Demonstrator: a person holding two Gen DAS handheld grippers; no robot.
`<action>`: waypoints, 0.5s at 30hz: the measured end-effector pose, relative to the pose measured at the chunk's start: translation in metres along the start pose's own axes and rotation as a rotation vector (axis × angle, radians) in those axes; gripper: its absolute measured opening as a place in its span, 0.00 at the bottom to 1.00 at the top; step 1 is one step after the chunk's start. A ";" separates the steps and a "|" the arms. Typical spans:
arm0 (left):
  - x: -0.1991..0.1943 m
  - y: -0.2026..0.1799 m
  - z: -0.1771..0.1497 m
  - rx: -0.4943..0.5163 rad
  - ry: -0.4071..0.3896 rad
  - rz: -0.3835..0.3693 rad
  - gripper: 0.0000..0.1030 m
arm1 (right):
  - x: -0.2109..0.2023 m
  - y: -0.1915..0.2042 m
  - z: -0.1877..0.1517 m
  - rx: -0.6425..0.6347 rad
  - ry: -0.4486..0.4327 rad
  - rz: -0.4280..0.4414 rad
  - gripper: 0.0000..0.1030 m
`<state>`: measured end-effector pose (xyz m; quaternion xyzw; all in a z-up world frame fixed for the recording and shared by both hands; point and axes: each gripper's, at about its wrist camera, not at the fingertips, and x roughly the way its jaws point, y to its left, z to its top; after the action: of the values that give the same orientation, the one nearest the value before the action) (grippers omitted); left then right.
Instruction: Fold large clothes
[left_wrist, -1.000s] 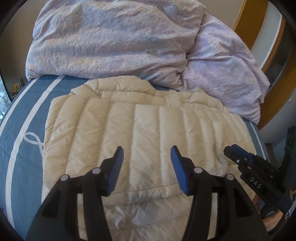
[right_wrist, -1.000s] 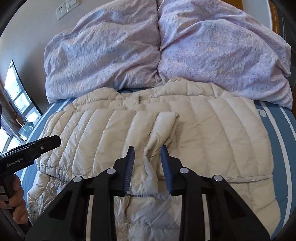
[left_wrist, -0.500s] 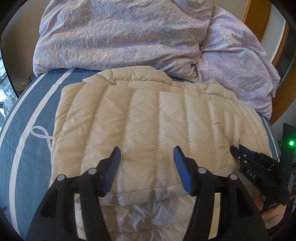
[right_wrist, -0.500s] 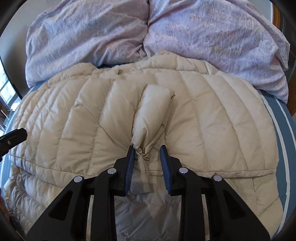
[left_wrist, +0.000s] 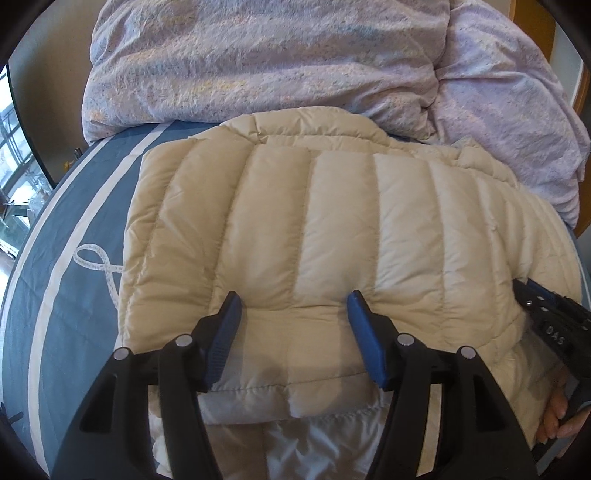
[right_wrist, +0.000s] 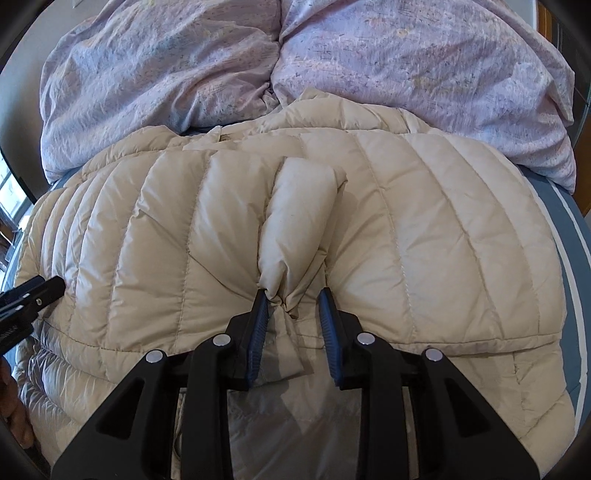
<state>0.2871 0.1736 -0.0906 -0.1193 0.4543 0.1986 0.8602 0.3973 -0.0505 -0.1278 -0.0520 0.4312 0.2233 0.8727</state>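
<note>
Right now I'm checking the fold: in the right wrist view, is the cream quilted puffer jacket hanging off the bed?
No, the cream quilted puffer jacket lies spread on the blue striped bedsheet, below the lilac duvet.

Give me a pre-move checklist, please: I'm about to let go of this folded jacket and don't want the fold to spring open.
1. Folded jacket lies on the bed: ok.
2. Right gripper pinches a bunched ridge of fabric: not ok, unreleased.
3. Left gripper open, its jaws have just been widening, jacket hem between its fingers, ungripped: ok.
4. Folded edge aligned with layer beneath: cannot tell.
5. Duvet apart from the fold: ok.
</note>
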 end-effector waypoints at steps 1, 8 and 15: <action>0.001 0.000 0.000 0.001 0.002 0.004 0.59 | 0.000 0.000 0.000 0.002 0.000 0.002 0.28; -0.011 0.002 -0.005 0.008 -0.006 0.012 0.64 | -0.009 -0.006 0.003 0.023 0.021 0.034 0.56; -0.050 0.032 -0.036 0.008 -0.026 0.012 0.74 | -0.067 -0.034 -0.020 0.057 0.005 0.056 0.81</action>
<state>0.2211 0.1763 -0.0702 -0.1104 0.4446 0.2032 0.8653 0.3623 -0.1101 -0.0917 -0.0158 0.4409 0.2350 0.8661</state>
